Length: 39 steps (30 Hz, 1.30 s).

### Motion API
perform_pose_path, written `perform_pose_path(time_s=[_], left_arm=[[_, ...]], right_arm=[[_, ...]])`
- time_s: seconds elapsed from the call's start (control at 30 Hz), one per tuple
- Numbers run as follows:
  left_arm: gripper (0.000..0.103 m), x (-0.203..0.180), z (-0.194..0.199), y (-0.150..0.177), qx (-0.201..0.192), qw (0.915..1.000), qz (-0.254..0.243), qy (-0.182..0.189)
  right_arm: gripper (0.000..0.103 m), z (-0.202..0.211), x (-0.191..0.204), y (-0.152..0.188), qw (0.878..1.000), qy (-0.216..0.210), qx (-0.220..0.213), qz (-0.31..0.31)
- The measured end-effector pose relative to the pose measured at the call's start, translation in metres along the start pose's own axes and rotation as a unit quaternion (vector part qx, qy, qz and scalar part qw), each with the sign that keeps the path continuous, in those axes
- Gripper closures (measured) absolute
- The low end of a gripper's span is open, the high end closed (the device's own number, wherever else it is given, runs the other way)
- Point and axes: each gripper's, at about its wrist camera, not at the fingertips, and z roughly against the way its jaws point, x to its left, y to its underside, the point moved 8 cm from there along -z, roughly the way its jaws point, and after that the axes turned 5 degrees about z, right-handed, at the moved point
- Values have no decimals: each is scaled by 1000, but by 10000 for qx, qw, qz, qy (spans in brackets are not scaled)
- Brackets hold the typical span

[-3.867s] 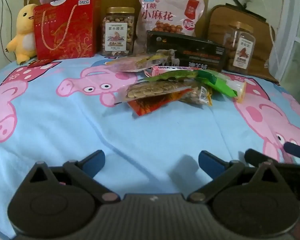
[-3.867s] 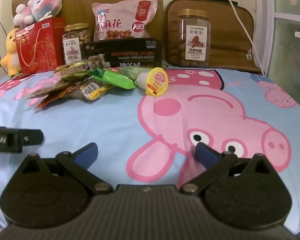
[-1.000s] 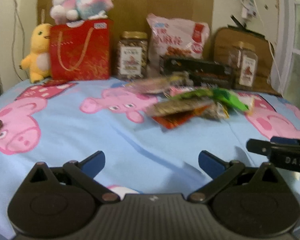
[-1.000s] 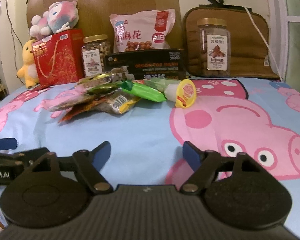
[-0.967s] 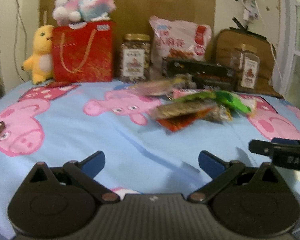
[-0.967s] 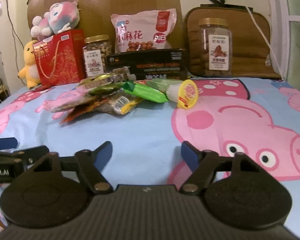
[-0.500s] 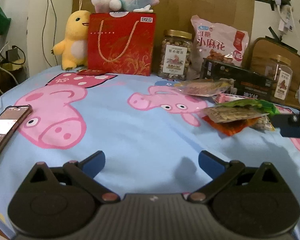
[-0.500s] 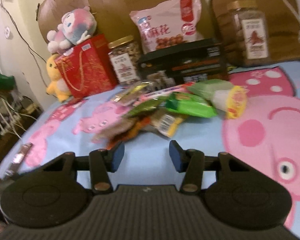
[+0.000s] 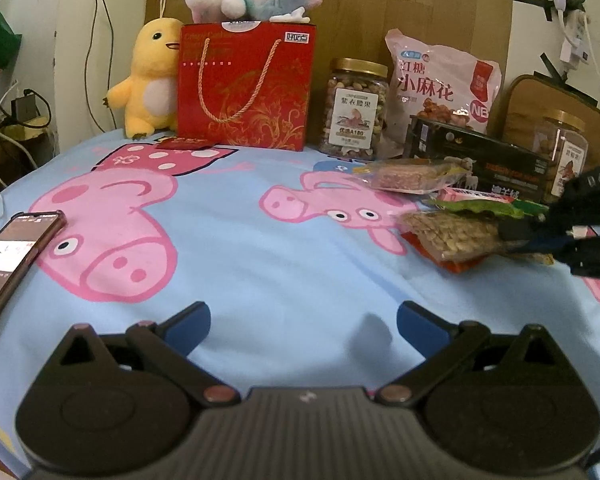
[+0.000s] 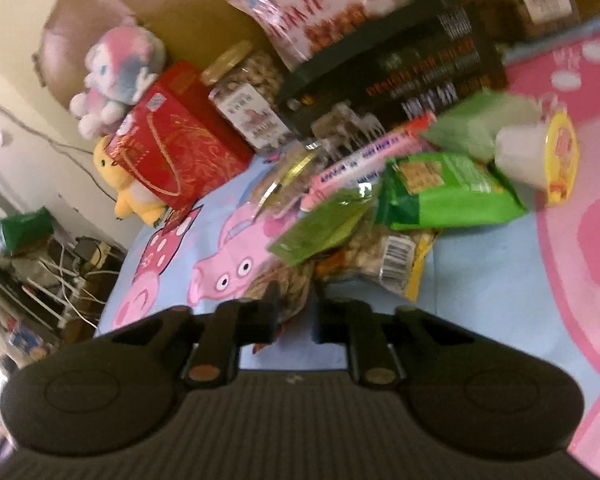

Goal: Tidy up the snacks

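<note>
The right gripper (image 10: 294, 300) has its jaws closing on the near end of a clear seed packet (image 9: 452, 236), which sits between the fingertips at the near left edge of the snack pile (image 10: 380, 208) on the bed (image 9: 260, 264). In the left wrist view the same gripper (image 9: 518, 236) reaches in from the right and the packet's end is caught between its blue pads. The packet is transparent, flat and long, filled with pale tan seeds, and lies on an orange-red wrapper (image 9: 452, 266). The right wrist view is tilted and blurred, so the exact contact there is hard to tell. The left gripper (image 9: 304, 320) hangs spread wide over bare blue sheet, well apart from the pile, with nothing between its fingers.
</note>
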Motion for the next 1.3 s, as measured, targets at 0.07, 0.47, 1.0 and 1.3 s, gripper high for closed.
perform_pose_path(time_s=[0.07,0.47,1.0,1.3], left_arm=[[0,1,1,-2,30,10000,54,71],[0,-64,10,-13,235,9872,-323,1544],[0,-187,-34,11,1426,9447,-1031,2766],[2,-221,-16,28,1793,9212,-1141,3260]], right_arm=[[92,6,-4,4,9999,-85,88,-42],[90,102,-54,25,9963,304,-51,798],[47,136,-65,63,9694,1088,-649,2105],[45,110,-52,78,9404,1300,-865,3020]])
